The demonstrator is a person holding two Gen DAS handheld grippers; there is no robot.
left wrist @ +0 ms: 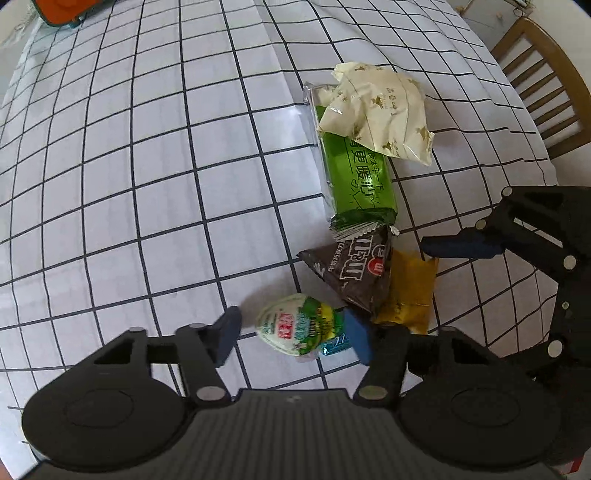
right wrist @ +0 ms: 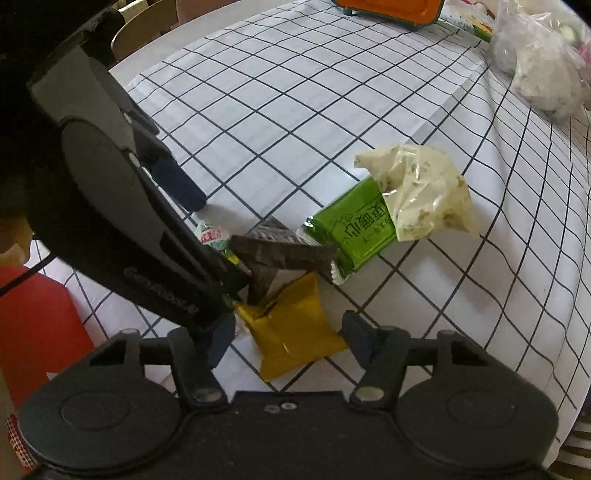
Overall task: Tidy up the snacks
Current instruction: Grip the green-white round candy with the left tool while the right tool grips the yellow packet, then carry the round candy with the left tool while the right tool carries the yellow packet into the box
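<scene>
Nothing sorted yet: snacks lie clustered mid-bench (left wrist: 147,184). Left tongs (left wrist: 293,334) half-open around the jelly cup (left wrist: 291,328), right tongs (right wrist: 288,341) half-open astride the yellow packet (right wrist: 291,328); neither lifted.

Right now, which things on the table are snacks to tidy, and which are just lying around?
Snacks for the job:
- round jelly cup, between the left gripper fingers
- yellow packet, between the right gripper fingers
- brown chocolate bag
- green bar
- cream wrapper

Just lying about:
- orange box
- clear plastic bag
- wooden chair
</scene>
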